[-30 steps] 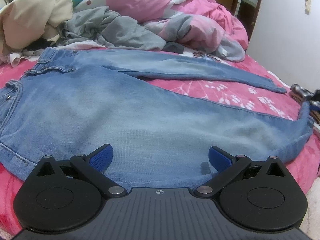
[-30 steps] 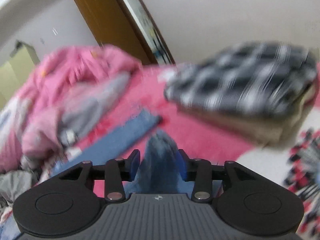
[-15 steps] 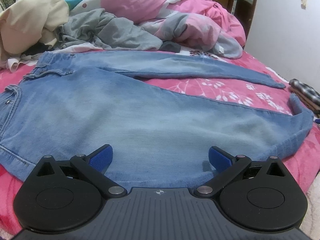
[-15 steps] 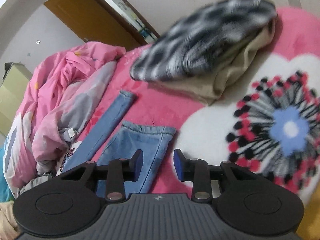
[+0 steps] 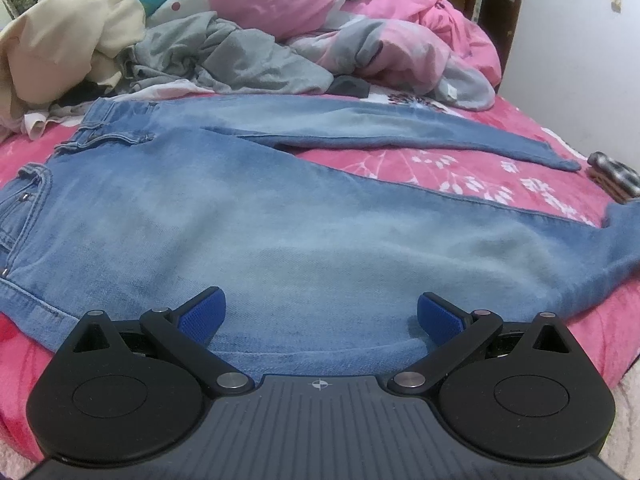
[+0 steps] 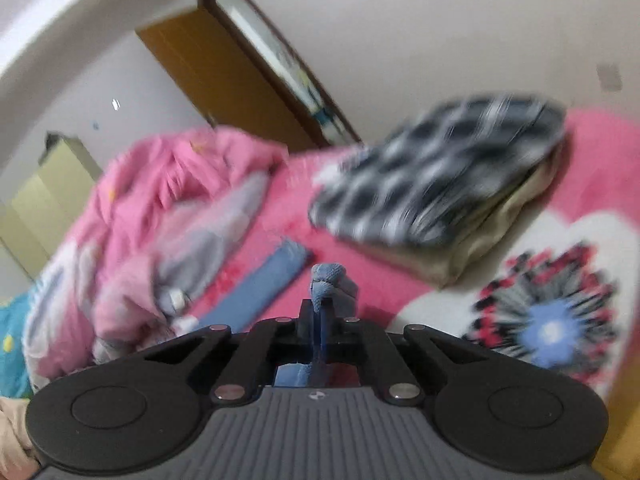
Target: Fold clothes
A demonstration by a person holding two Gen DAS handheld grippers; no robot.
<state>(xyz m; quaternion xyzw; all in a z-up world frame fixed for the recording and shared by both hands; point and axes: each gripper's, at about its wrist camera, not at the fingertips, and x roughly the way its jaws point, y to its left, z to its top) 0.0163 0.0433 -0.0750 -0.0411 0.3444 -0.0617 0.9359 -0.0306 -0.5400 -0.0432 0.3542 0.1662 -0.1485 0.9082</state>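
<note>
A pair of light blue jeans [image 5: 248,220] lies spread on the pink bed, waist at the left, legs running right. My left gripper [image 5: 318,314] is open, its blue pads wide apart over the near leg's lower edge. My right gripper [image 6: 322,312] is shut on the hem of the near jeans leg [image 6: 330,280], which bunches up between the pads. The other leg's hem [image 6: 280,264] lies flat on the bed beyond it.
A pink quilt [image 5: 360,12] with grey and beige clothes [image 5: 240,56] is piled at the back. A folded stack with a checked garment [image 6: 440,184] on top sits to the right. A wall and wooden door [image 6: 240,80] stand behind the bed.
My right gripper has closed on the near leg's hem and lifted it; half a second ago its jaws were open above the hem. The left gripper has barely moved.
</note>
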